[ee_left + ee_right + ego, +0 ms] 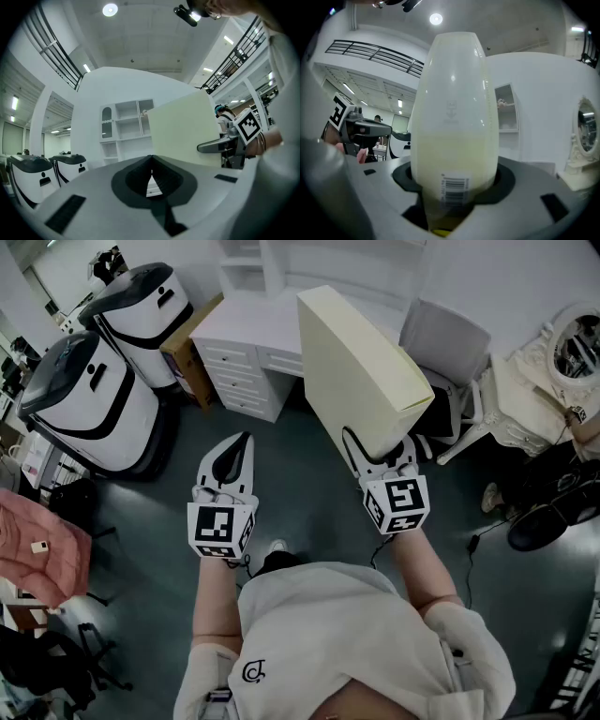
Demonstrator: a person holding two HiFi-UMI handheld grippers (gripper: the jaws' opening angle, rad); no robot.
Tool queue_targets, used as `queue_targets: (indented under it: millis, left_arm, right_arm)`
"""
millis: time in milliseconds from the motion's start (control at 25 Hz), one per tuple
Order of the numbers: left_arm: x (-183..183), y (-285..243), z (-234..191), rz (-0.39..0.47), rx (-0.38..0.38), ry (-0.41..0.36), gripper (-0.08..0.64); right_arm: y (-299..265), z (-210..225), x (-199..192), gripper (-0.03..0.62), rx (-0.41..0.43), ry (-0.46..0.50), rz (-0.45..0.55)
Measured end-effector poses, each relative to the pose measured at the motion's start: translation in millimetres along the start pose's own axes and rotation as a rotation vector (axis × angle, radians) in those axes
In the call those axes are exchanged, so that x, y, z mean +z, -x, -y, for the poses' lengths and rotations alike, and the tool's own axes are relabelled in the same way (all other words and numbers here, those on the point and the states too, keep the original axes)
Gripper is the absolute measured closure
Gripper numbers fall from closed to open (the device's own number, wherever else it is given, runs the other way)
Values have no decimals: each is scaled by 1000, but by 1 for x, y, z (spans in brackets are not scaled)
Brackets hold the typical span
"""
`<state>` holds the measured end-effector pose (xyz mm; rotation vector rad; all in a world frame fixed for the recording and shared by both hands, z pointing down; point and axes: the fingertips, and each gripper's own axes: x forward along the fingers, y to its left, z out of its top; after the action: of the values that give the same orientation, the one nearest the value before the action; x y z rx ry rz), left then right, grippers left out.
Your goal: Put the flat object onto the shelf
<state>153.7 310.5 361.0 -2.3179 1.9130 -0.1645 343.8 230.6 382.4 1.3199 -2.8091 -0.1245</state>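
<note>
We judge the step in hand to be the carry toward the shelf (125, 123), which stands ahead of both tools, well beyond their tips. The flat object (361, 371) is gripped only at its near end, so most of its length reaches out past the jaws and could swing or sag. We should move it slowly, edge leading, line that edge up with an open compartment before pushing, and let go only once the shelf board carries the weight. The free tool could steady the far end if it starts to tip. The left tool (242, 444) is clenched with nothing in it: its jaws meet at the tips, and it points level toward the shelf, just beside the panel's broad face without touching it. The right tool (382, 448) stands about half open, its jaws pressed on the two faces of the cream panel. The panel rises on edge straight out of the jaws, with its barcode label close to the pads.
</note>
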Motion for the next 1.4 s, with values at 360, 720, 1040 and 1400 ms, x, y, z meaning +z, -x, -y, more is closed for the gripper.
queue_targets:
  millis: [360,720,1040,1400]
  left_arm:
    - [-3,2,3,-10,8,-33,548]
    - [-15,6,2,-12,1,-9,548]
    - [-45,-32,-49,-13,-8,32,548]
    - [-53,-117,-171,14,-90,1,548]
  right_arm:
    - [3,-4,0,321,8,5,4]
    - [2,-3,-11,321,-20,-7,5]
    - [-60,-17,-29,321,-4,-26,-39]
    - [-198,-31,-14,318,-83,-32,-25]
